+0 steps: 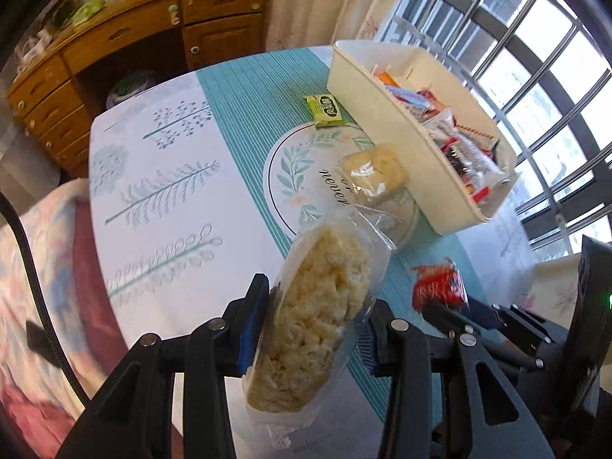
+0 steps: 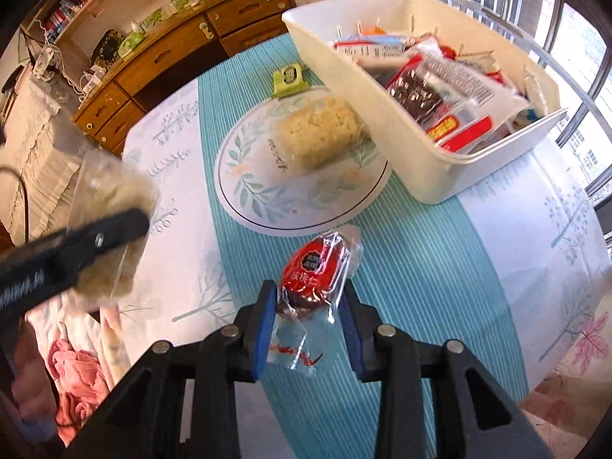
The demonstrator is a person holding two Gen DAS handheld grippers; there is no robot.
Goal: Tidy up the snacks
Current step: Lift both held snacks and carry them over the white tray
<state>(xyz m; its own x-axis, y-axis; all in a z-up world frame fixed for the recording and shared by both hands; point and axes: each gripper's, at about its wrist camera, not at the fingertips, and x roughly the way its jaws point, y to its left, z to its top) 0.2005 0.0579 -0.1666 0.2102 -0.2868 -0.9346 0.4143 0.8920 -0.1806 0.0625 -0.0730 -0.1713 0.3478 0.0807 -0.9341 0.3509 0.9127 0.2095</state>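
Left gripper (image 1: 311, 329) clamped on rice cake (image 1: 310, 321), right gripper (image 2: 308, 321) closed on red snack (image 2: 315, 271); bin (image 2: 340, 59) lies upper right, nearer the right gripper.

Left gripper (image 1: 311, 331), black-framed with blue pads, points steeply down, jaws clamped on a clear-wrapped pale rice cake (image 1: 313, 317). Right gripper (image 2: 308, 323), likewise angled, grips a red-labelled clear-wrapped snack (image 2: 315, 275).
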